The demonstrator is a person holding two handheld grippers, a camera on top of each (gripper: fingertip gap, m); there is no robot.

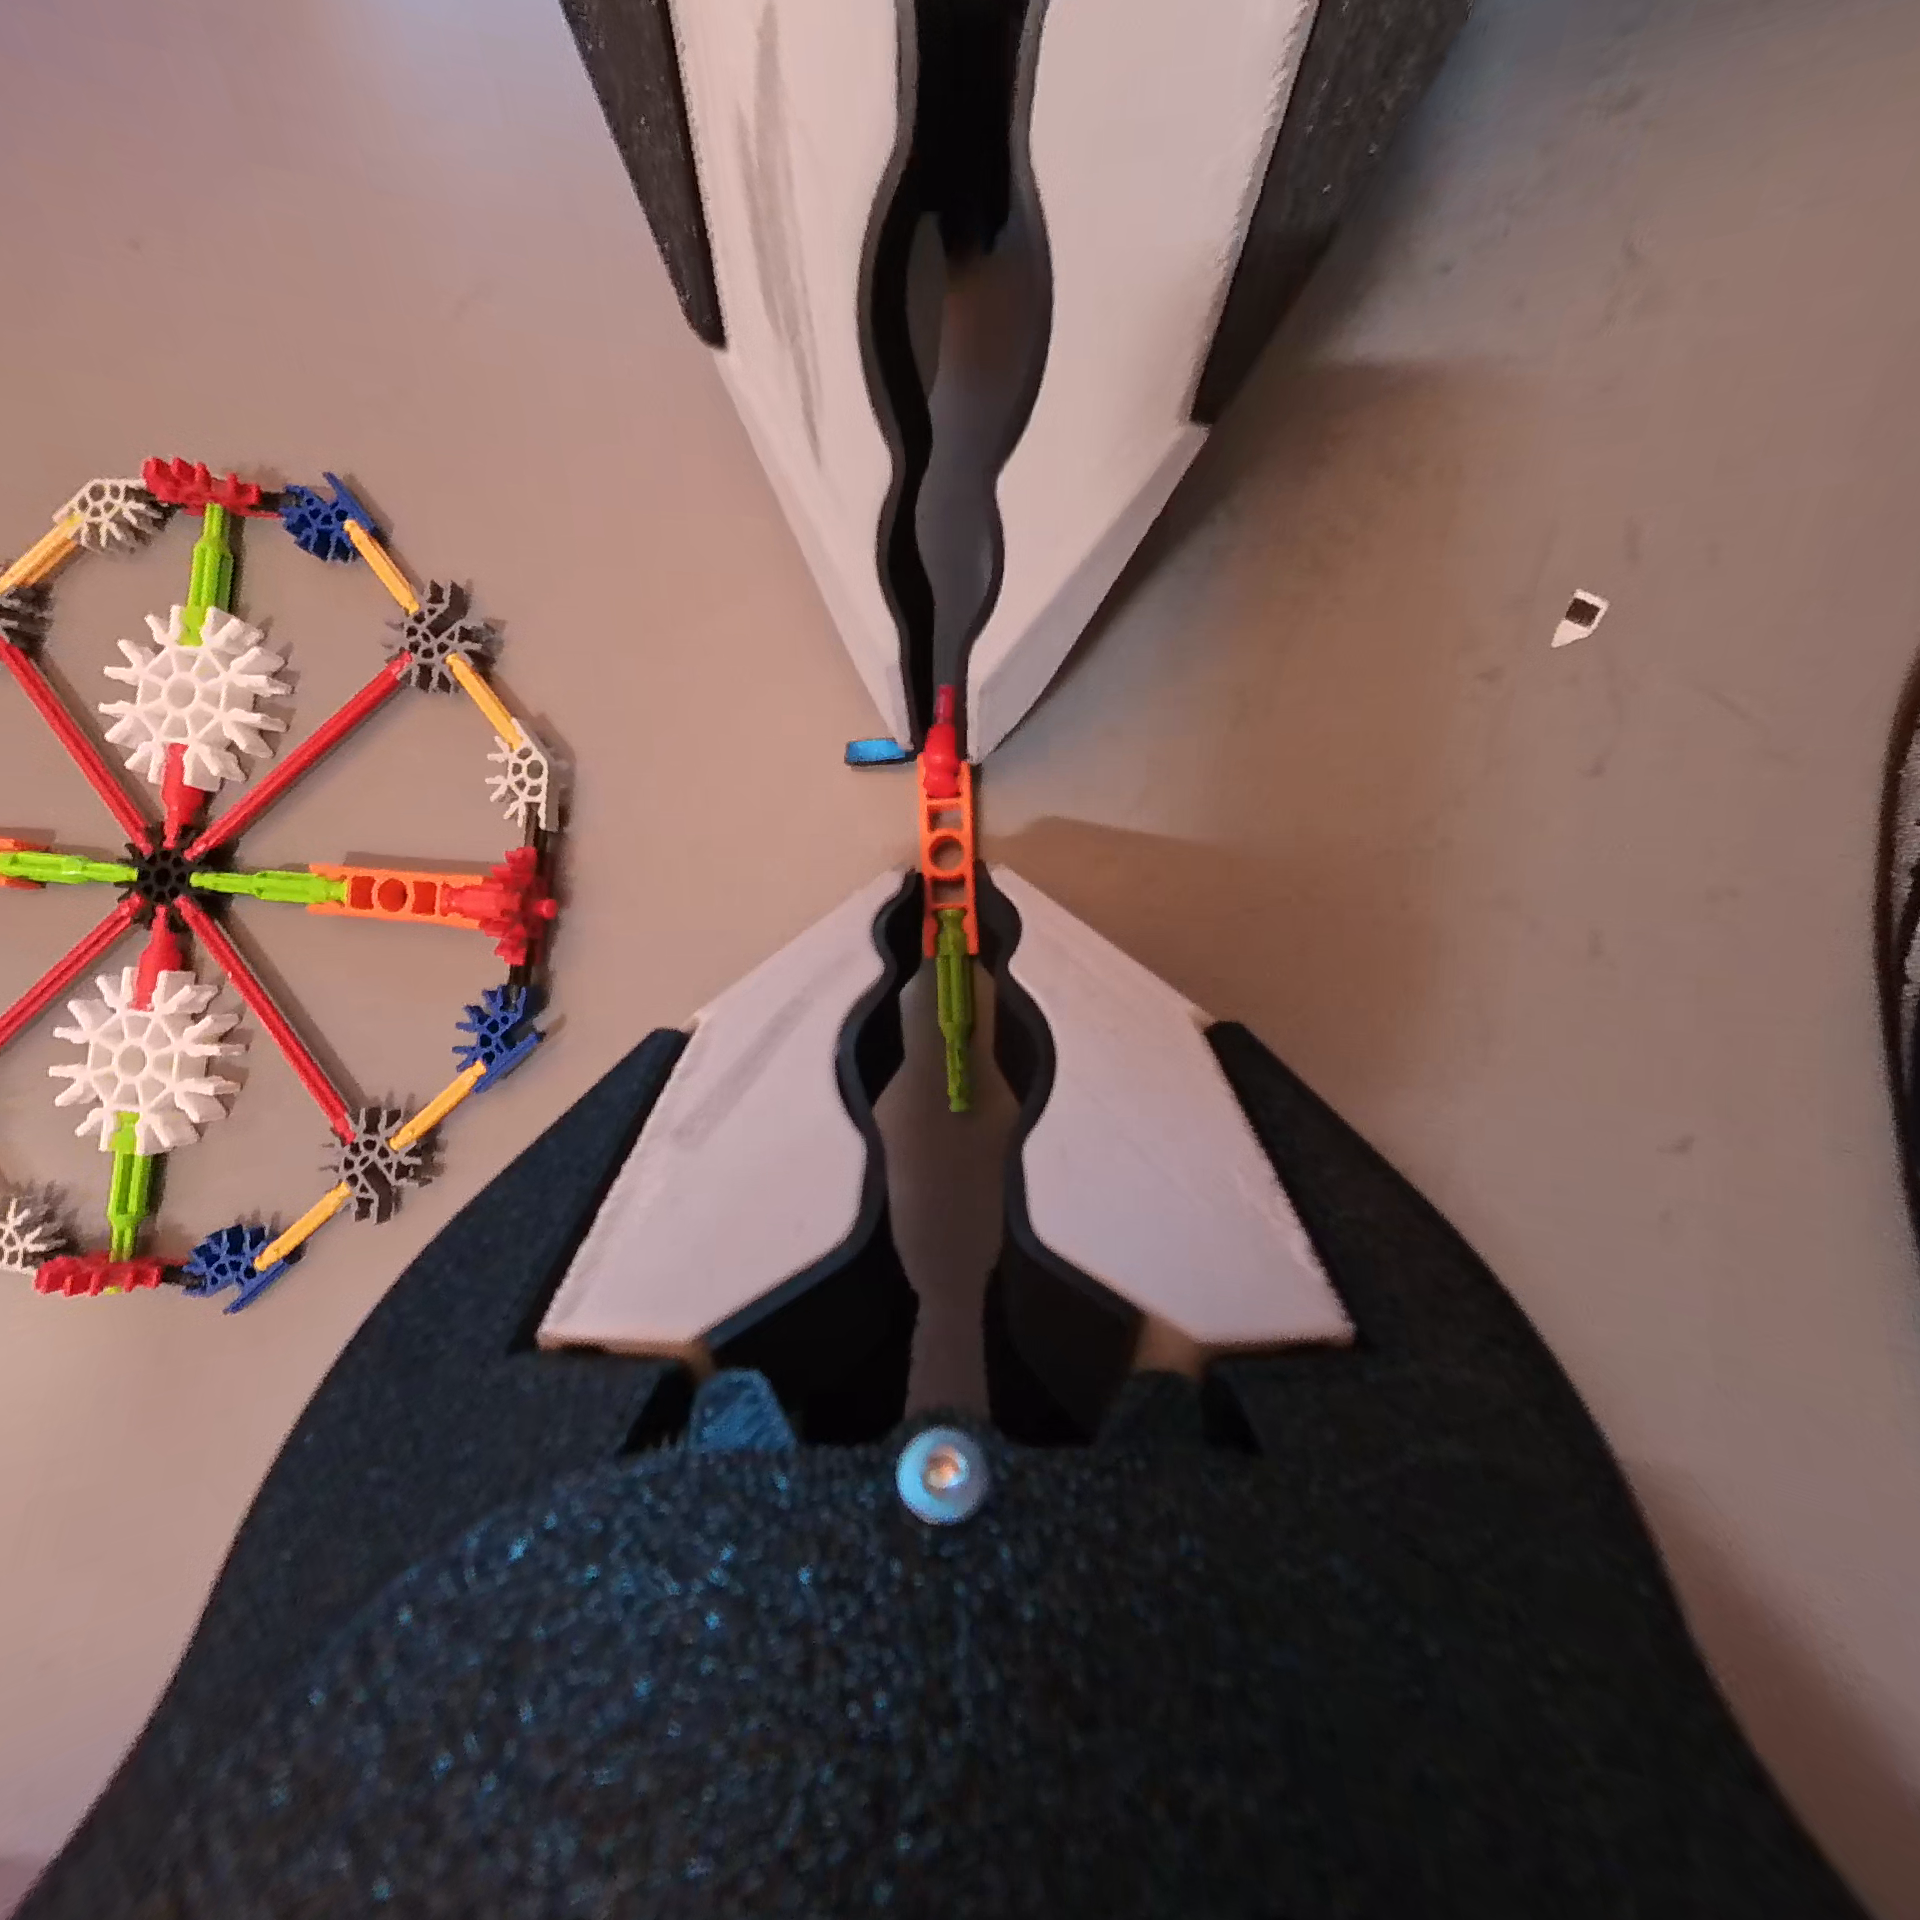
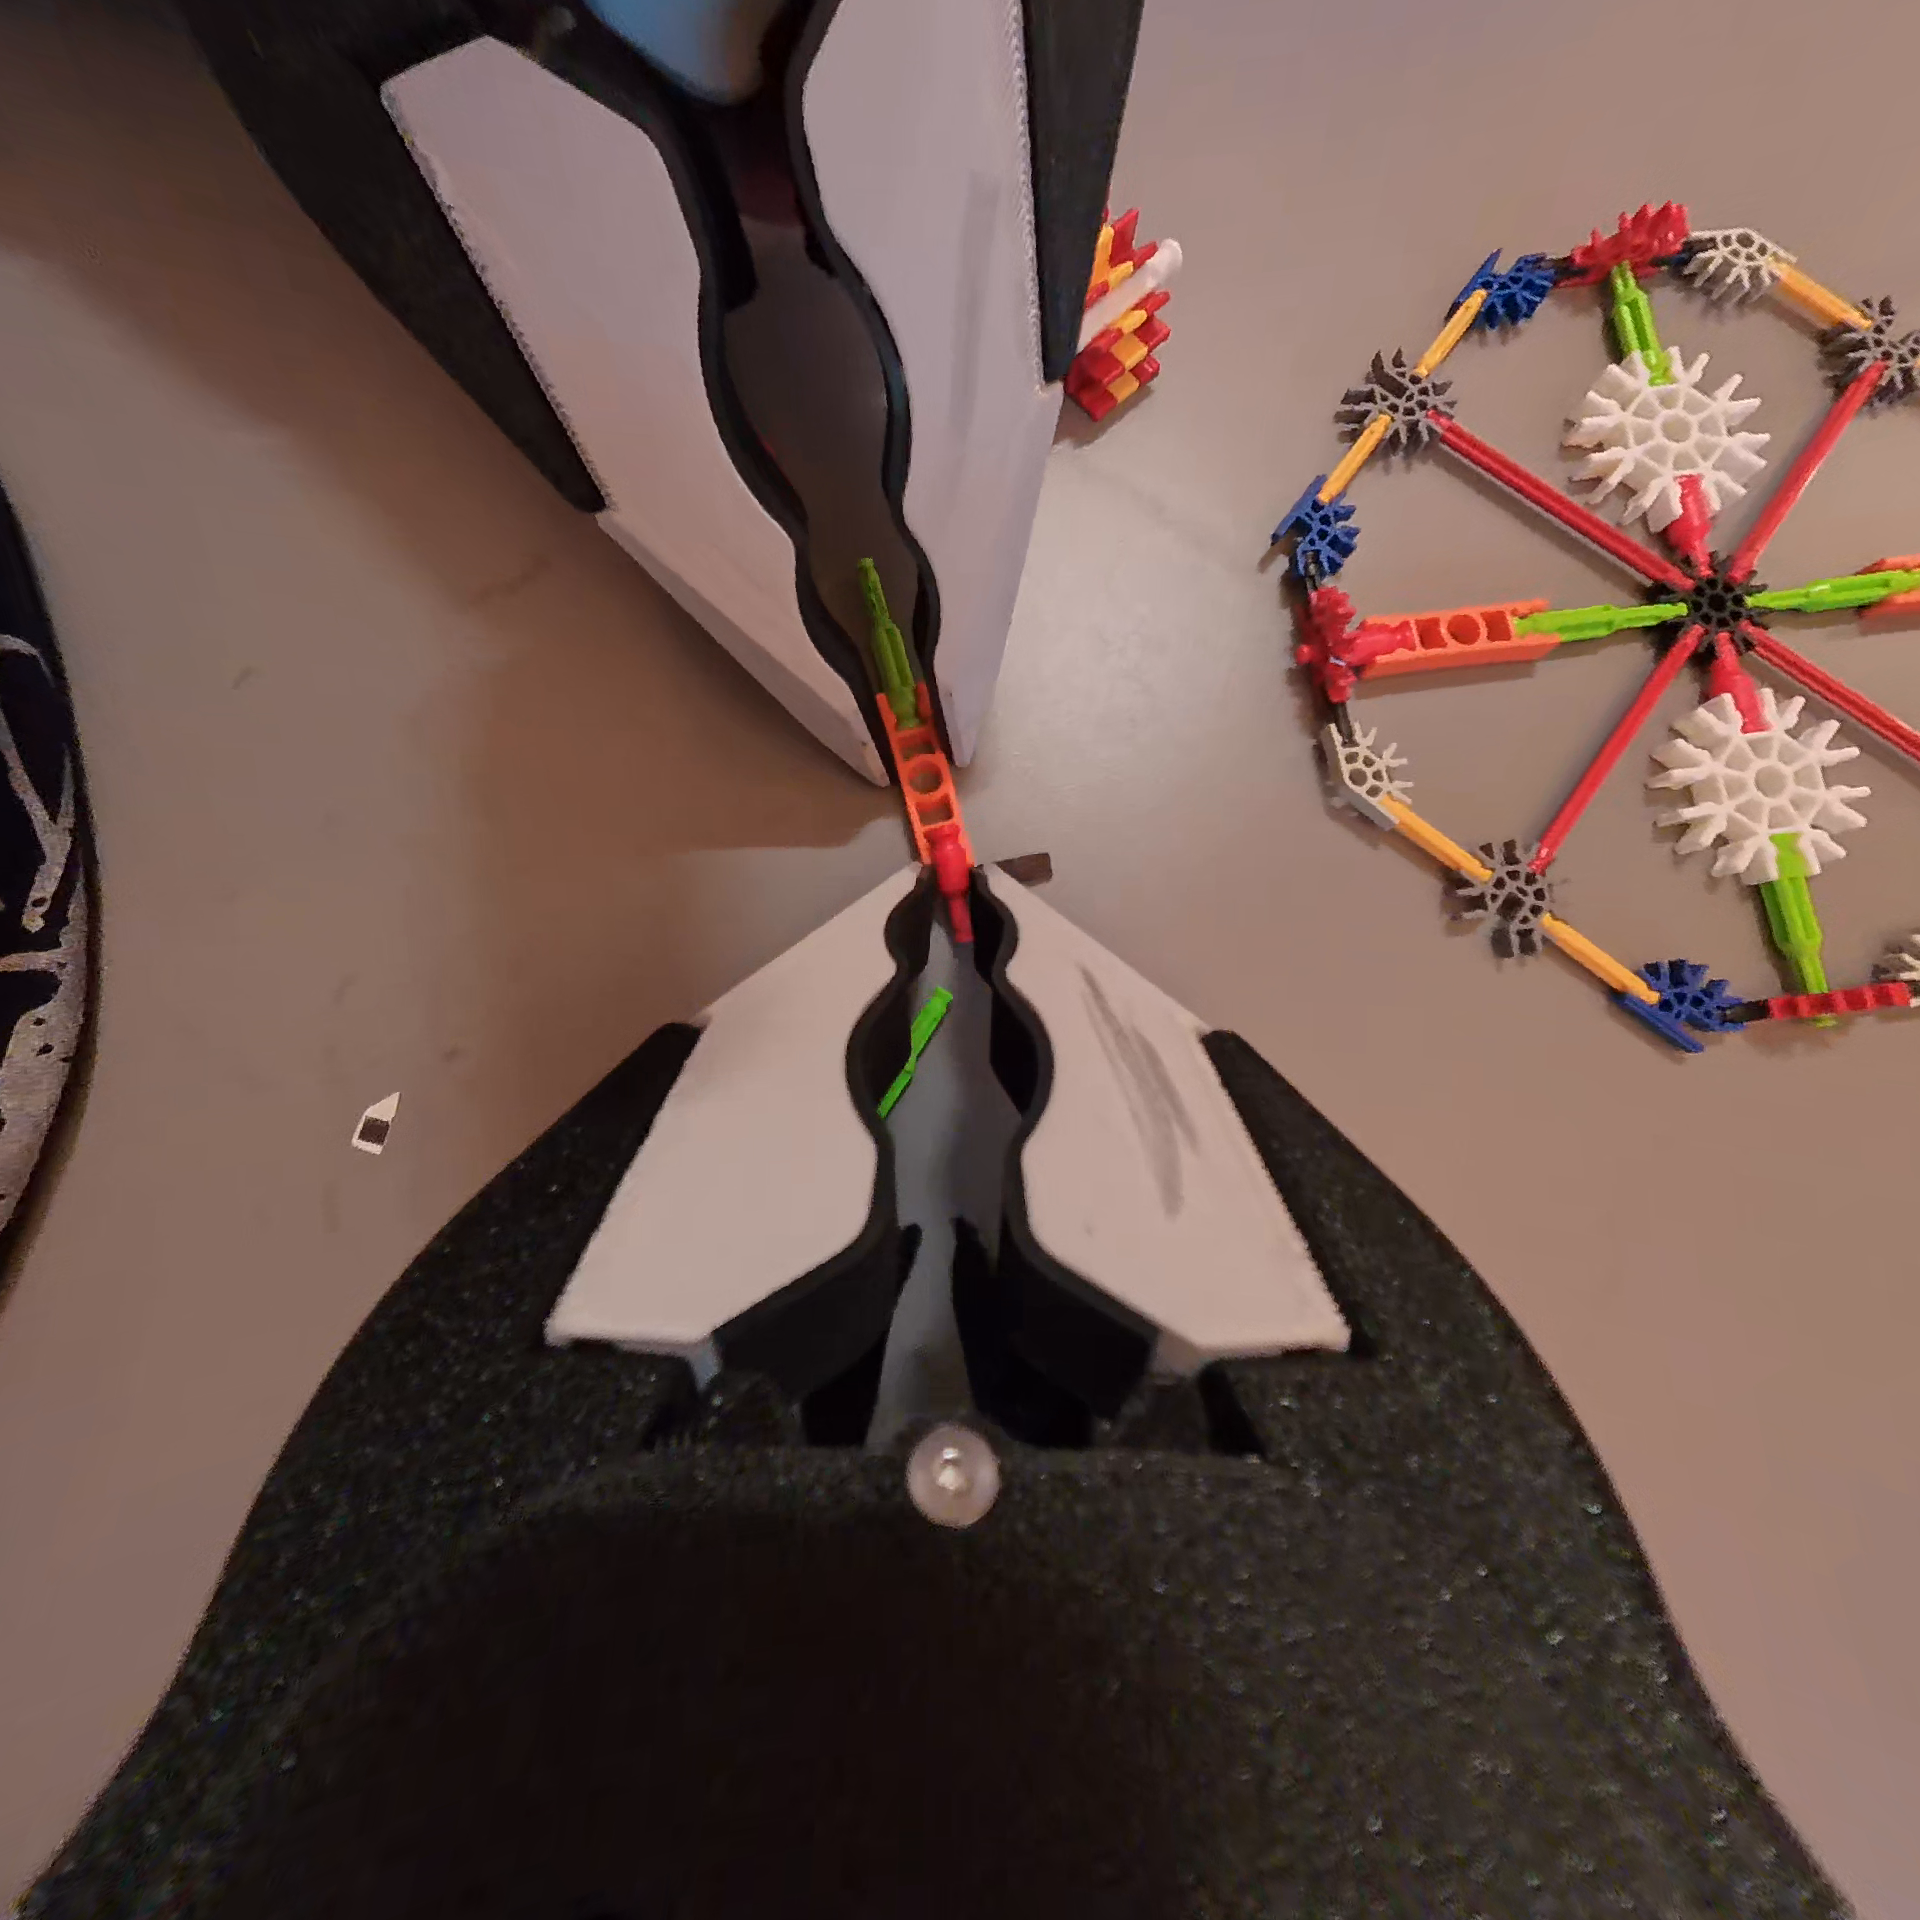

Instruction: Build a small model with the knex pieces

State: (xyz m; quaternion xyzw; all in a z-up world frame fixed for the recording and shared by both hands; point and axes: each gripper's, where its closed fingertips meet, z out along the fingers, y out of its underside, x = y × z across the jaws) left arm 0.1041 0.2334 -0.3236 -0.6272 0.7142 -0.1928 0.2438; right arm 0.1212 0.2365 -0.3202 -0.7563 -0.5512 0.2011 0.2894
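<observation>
Left tool [image 1: 948, 894] grips the orange connector [image 1: 949, 852]; right tool [image 2: 951, 883] pinches its red rod [image 2: 952, 878]; wheel [image 1: 239, 873] on desk [image 1: 1351, 935]; only the right view shows a loose pile [image 2: 1127, 317].

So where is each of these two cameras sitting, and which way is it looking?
Left wrist view: sits on the left gripper, looking down along its fingers at the table; shut on the orange piece's green-rod end, with the right gripper opposite.
Right wrist view: sits on the right gripper, looking down, shut on the red-rod end; left gripper opposite.
Shared: the orange piece, the wheel, both grippers.
</observation>
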